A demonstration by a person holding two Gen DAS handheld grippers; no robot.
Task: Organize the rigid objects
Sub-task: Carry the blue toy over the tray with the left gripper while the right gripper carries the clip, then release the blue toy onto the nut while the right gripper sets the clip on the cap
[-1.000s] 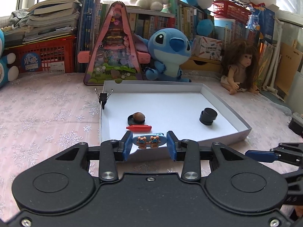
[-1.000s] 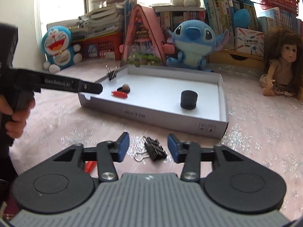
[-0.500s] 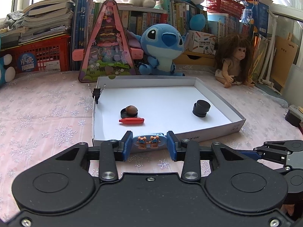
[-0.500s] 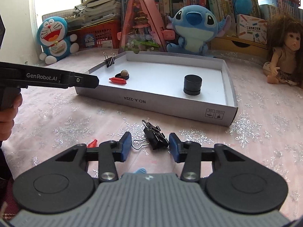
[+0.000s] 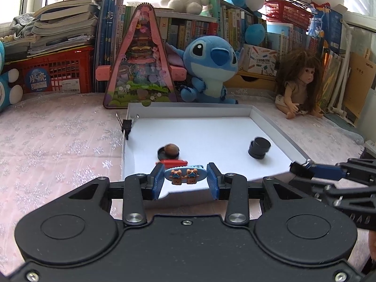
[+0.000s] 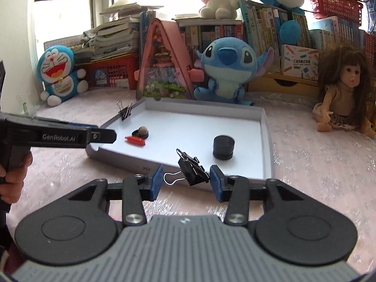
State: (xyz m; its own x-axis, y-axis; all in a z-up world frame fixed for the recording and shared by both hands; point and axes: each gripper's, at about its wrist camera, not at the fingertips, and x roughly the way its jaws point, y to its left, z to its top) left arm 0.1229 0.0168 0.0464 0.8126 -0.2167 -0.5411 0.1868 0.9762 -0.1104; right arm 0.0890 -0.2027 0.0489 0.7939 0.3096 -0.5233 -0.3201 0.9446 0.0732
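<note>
My left gripper [image 5: 185, 179] is shut on a light blue oval clip with two small bear figures [image 5: 185, 175], held over the near edge of the white tray [image 5: 277, 129]. My right gripper [image 6: 185, 181] is shut on a black binder clip [image 6: 191, 168], held above the tray's near wall [image 6: 122, 162]. Inside the tray lie a red crayon-like piece [image 6: 135, 140], a brown ball on a black disc [image 6: 142, 131] and a black round stack [image 6: 223, 146]. Another binder clip [image 6: 124, 111] grips the tray's left wall.
The tray stands on a pink snowflake tablecloth [image 5: 58, 141]. Behind it are a pink triangular toy house [image 5: 141, 65], a Stitch plush [image 5: 211, 68], a doll [image 5: 300, 82], a Doraemon plush [image 6: 58, 75], a red crate [image 5: 54, 72] and rows of books.
Both grippers have risen and moved toward the tray. The right gripper lifted the black binder clip off the tablecloth; the left still holds the bear clip, now over the tray's near edge.
</note>
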